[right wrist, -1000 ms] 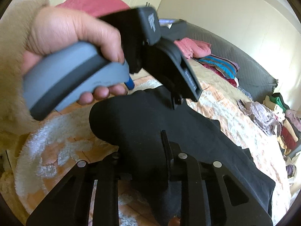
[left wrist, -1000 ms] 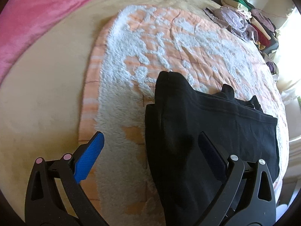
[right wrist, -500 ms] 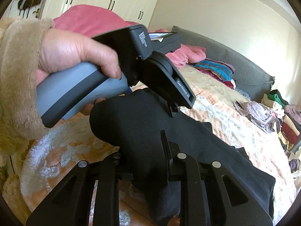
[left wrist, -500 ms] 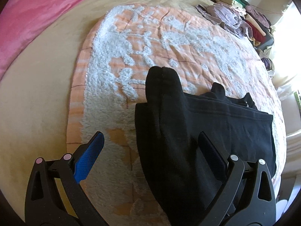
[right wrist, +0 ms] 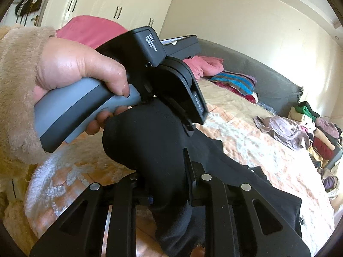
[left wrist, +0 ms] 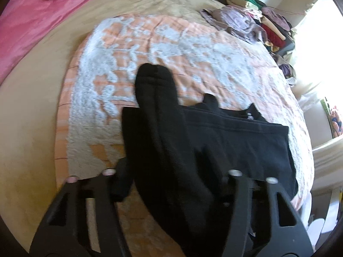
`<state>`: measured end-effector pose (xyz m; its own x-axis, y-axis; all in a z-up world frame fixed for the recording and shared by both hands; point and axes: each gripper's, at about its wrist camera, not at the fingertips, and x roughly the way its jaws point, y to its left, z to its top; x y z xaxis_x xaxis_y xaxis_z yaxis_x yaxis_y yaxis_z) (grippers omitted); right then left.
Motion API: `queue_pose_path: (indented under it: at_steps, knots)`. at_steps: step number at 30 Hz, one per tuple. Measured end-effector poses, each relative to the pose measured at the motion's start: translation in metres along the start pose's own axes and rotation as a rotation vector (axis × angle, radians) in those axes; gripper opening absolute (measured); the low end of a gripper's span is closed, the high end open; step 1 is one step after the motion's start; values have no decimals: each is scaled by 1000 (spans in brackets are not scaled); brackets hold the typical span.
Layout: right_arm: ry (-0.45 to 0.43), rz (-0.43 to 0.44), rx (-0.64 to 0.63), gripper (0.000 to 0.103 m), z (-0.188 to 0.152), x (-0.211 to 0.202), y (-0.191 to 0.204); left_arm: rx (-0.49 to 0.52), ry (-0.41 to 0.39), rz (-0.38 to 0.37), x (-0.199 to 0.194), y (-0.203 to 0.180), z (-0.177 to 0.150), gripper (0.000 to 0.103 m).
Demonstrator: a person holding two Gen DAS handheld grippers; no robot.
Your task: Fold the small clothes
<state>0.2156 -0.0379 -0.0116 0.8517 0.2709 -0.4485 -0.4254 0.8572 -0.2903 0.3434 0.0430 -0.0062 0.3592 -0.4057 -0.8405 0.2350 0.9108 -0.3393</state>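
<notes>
While the right gripper pinches the black garment above the bed, the left gripper, fingers just closing around it, suggests mid-fold, next carrying it over flat.

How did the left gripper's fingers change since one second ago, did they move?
Yes. The left gripper has just been closing: its fingers, earlier wide apart over the orange and white blanket, now press inward on the black garment between them.

Black garment, partly folded, one rolled end raised, rest flat on bed
</notes>
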Motion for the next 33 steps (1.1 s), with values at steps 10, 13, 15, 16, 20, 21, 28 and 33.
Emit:
queue_pose_path:
  at_steps: [10,13,15,16,20,21,28,33]
  knots:
    - [-37,-45,43,19,-2,-31,-20,61,-81,4,-26,-43,-8,17]
    - [-47,-59,52,19,-3,-39,-26,67,-98,-1,-33,-53,-10,17]
    - [-54,-67,63,18,-4,-45,-30,72,-106,-2,-37,-60,-11,17]
    - [-56,-71,68,18,-5,-46,-34,79,-111,-2,-39,-65,-11,17]
    - [-68,-87,96,18,-9,-58,-41,108,-127,6,-45,-82,-13,17]
    - [-70,-89,103,18,-10,-59,-44,115,-129,9,-46,-86,-14,17]
    - [-86,-99,140,18,-16,-74,-58,136,-138,17,-48,-109,-14,17]
    - [-95,-108,159,18,-22,-83,-69,143,-144,13,-49,-123,-16,17]
